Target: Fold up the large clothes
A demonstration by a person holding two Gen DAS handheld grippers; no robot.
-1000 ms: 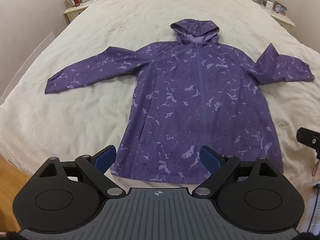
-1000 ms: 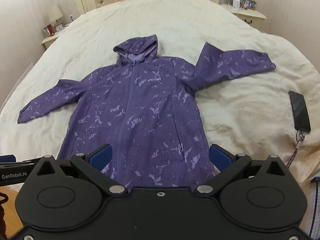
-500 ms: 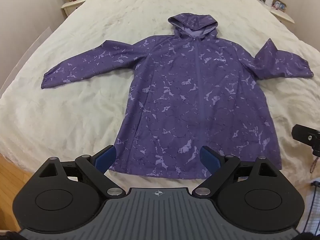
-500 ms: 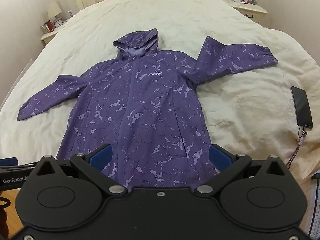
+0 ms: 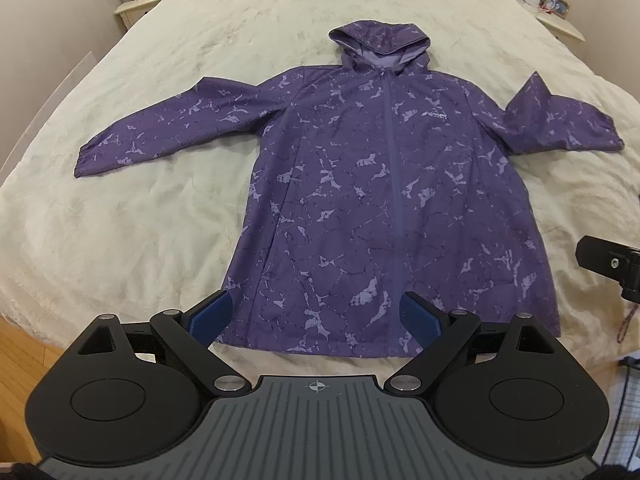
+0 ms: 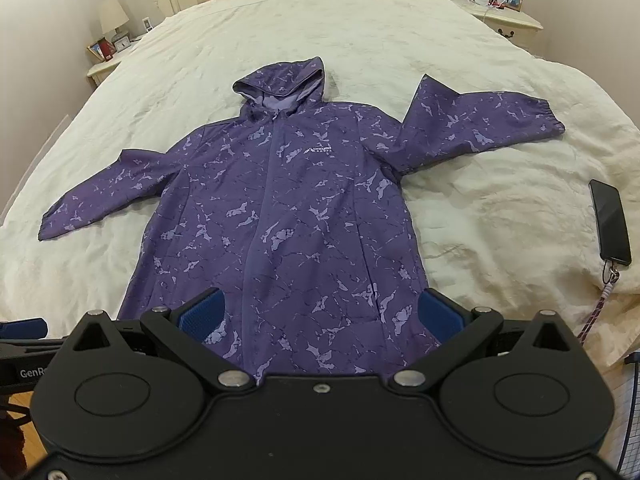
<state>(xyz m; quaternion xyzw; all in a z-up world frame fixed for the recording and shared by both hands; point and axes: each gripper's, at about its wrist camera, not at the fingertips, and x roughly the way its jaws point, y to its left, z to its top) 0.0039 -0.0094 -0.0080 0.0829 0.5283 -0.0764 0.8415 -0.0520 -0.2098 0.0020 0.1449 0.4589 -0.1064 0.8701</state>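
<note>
A purple hooded jacket (image 5: 384,200) with a pale marbled print lies flat, front up and zipped, on a cream bedspread (image 5: 140,208). Its hood points to the headboard, both sleeves spread out sideways; the right sleeve (image 6: 480,124) bends at the elbow. The jacket also fills the right wrist view (image 6: 280,216). My left gripper (image 5: 316,314) is open and empty, above the hem. My right gripper (image 6: 322,312) is open and empty, above the lower part of the jacket; its body hides the hem.
A black phone (image 6: 610,222) with a wrist strap lies on the bedspread right of the jacket. Nightstands with lamps and photo frames stand on both sides of the bed (image 6: 106,60) (image 6: 504,12). Wooden floor (image 5: 20,364) shows at the lower left.
Both grippers have pulled back and risen slightly, so the jacket sits higher and smaller in both views. Both stay open. The jacket has not moved.
</note>
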